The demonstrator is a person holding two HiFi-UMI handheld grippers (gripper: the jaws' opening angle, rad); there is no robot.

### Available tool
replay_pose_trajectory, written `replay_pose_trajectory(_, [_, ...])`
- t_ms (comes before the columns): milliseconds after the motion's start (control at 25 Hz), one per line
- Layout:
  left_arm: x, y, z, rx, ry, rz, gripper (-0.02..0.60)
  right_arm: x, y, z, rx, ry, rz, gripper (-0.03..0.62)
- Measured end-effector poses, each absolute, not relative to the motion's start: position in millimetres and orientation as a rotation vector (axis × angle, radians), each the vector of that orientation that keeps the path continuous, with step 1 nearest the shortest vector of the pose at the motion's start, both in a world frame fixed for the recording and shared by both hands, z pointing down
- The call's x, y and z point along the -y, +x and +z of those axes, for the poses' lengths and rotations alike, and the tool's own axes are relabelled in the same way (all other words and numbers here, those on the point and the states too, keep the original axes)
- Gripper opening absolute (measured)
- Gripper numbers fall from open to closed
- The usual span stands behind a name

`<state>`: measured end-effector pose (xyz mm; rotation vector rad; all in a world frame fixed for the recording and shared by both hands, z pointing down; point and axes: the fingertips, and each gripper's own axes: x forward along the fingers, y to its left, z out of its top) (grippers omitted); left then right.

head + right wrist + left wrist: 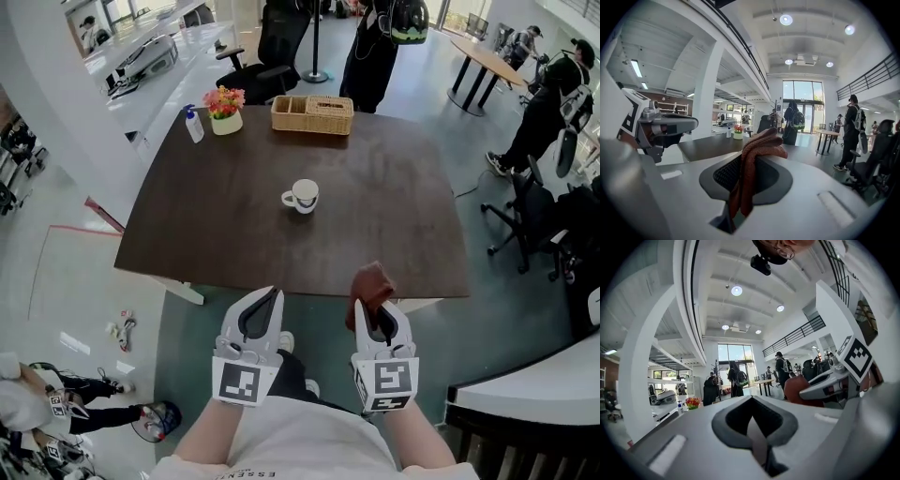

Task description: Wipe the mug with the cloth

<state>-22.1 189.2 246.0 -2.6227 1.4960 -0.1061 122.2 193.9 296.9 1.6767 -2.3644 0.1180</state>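
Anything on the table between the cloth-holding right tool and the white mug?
Nothing: head view shows only bare dark tabletop between right tool, clamping reddish-brown cloth, and white mug.

Readable text: one partial print, on the shirt.

White shirt (281, 448), near edge of the head view: capitals "ESSEN", then cut off by the frame edge. Marker cube (238, 382) on the left claw (267, 300) and marker cube (387, 384) on the right claw (380, 311) each carry a black-and-white square code pattern, not letters or digits; the same kind of pattern shows in the left gripper view. Pump bottle (193, 125) at the far left of the counter (234, 234): label too small to read.
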Motion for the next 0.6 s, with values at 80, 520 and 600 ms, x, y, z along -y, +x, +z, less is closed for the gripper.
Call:
replay_pose_trajectory(80, [-204.4, -22.4, 244.3, -1.496, -2.618, -0.102, 0.000, -208.3, 124.1, 298.0, 2.376, 1.675, 0.128, 0.083])
replay_pose_trajectory(520, [-250.1, -42.4, 233.1, -1.491, -2.625, -0.088, 0.000, -259.5, 104.0, 287.4, 2.403, 1.676, 0.087, 0.081])
replay_pose_trajectory(600, [-253.9, -47.8, 226.1, -1.489, -2.634, -0.072, 0.000, -264.2, 99.2, 281.7, 2.400, 1.685, 0.087, 0.081])
